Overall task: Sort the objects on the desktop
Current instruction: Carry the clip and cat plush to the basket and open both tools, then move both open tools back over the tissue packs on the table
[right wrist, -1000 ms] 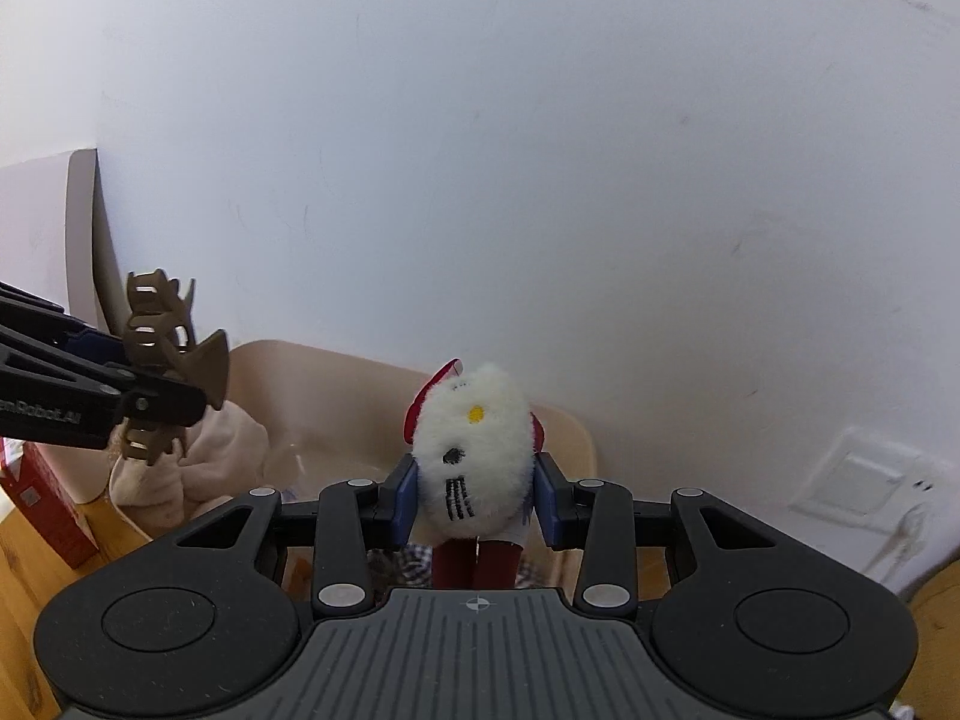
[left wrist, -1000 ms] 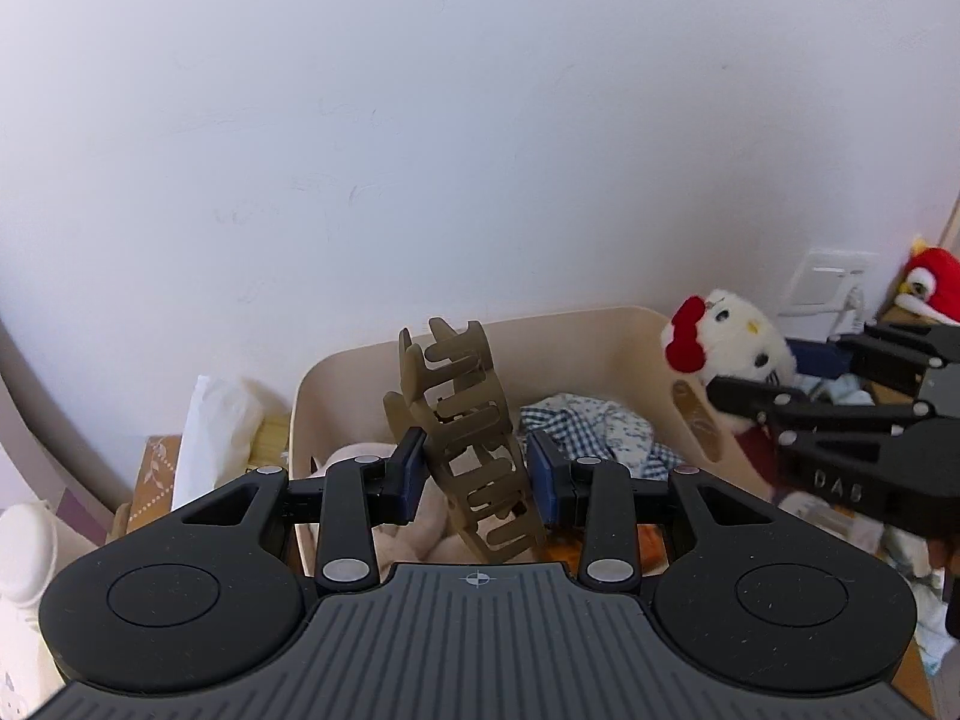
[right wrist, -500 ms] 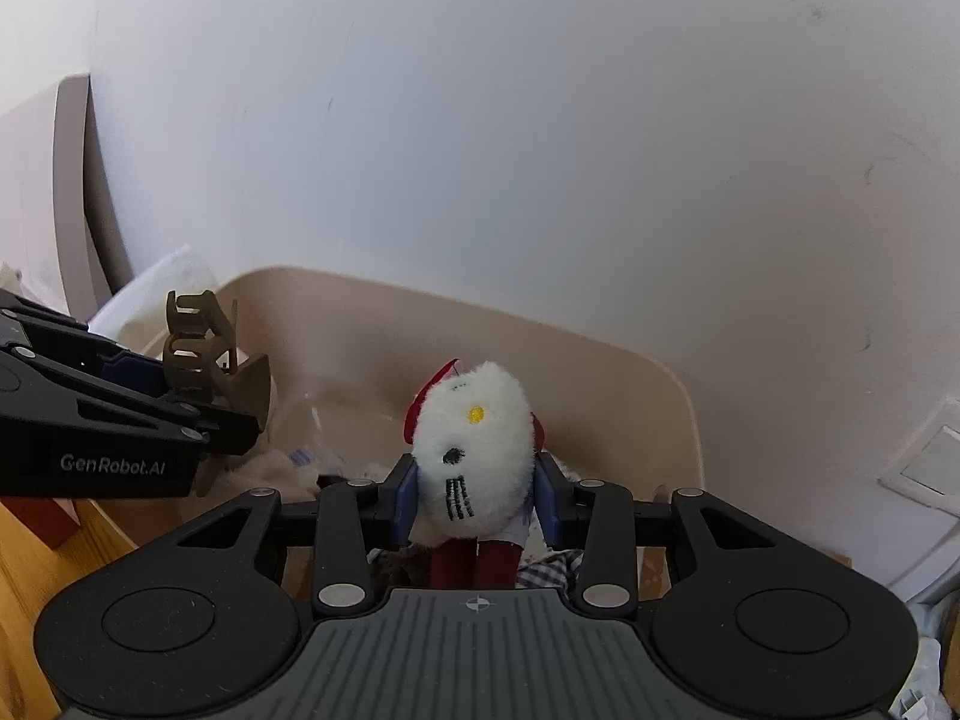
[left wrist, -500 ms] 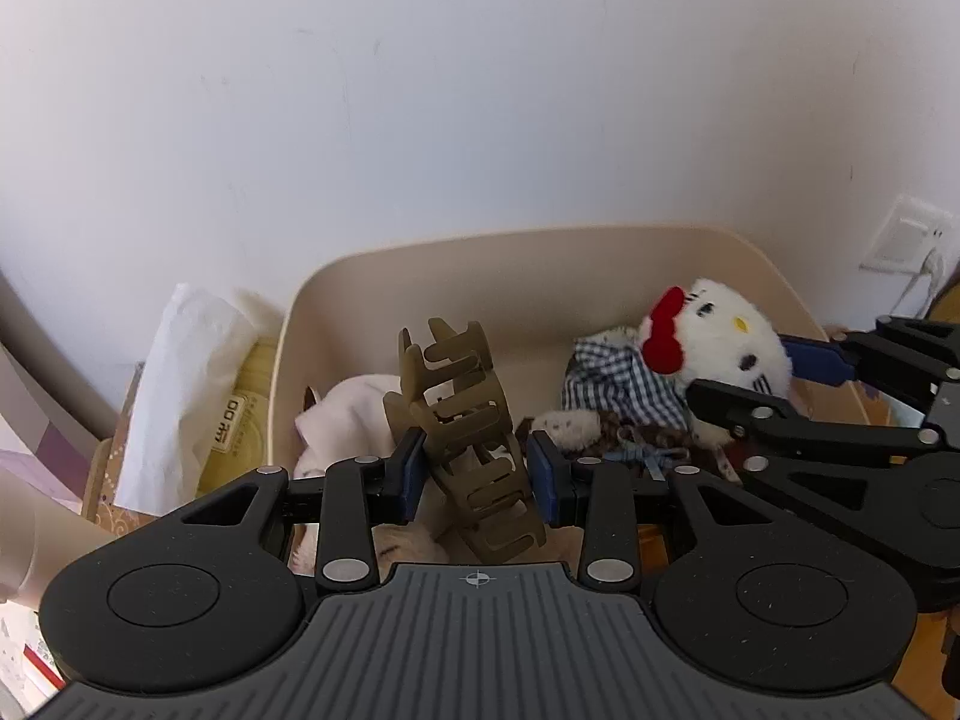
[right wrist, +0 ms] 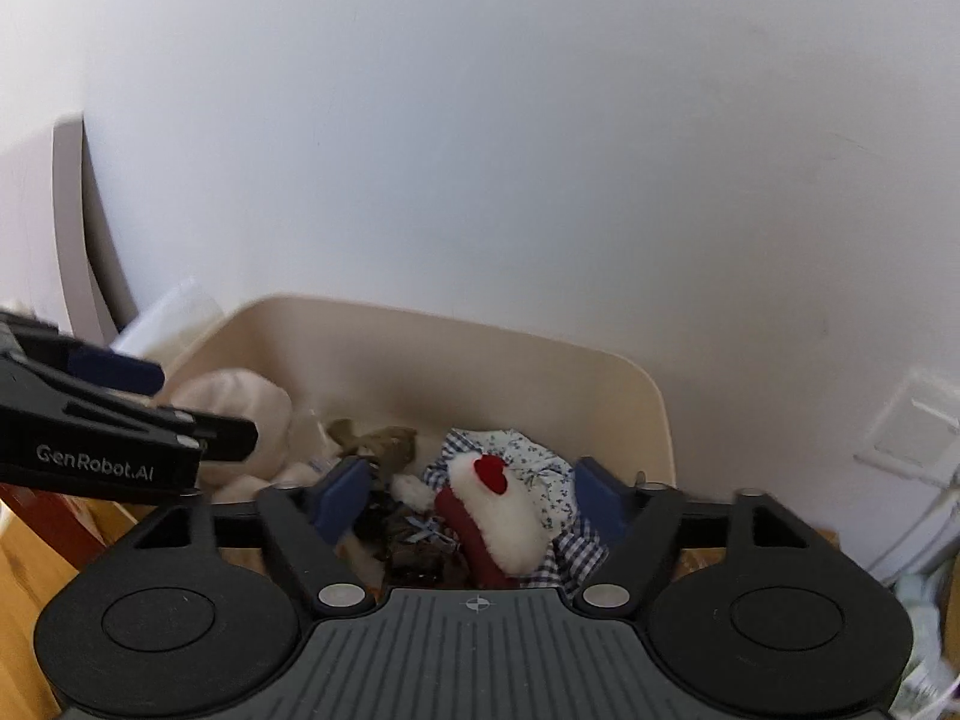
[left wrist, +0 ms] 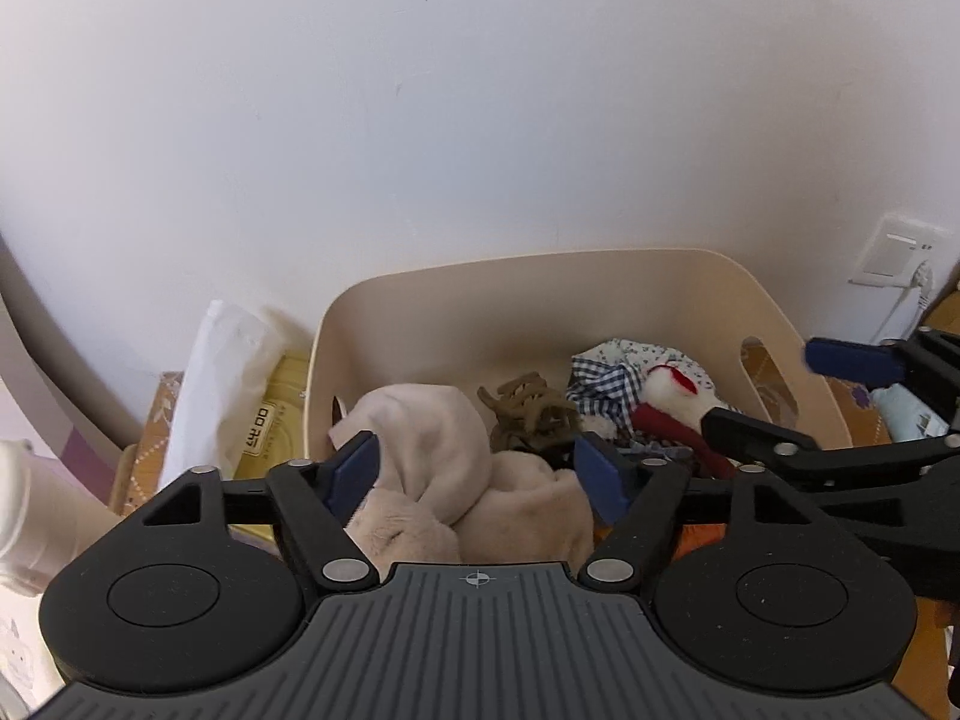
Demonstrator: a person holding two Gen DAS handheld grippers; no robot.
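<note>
Both pairs of jaws stand wide apart and hold nothing. On the left, the left gripper (left wrist: pixel 477 474) hangs over the near side of the cream plastic bin (left wrist: pixel 540 276), above a soft pink cloth (left wrist: pixel 432 438). If it dips lower, a finger could snag that cloth and drag it out. The brown plastic hair claw (left wrist: pixel 528 411) lies in the bin just past the blue pads, a little right of the middle, not touching them. On the right, the right gripper (right wrist: pixel 474 498) hangs over the bin too. The white plush kitty with a red bow (right wrist: pixel 510 516) lies between its open fingers, lower down, on a blue checked cloth (right wrist: pixel 570 540). Pulling back low could bump the kitty or hook the cloth. Both grippers are near each other and could knock together.
</note>
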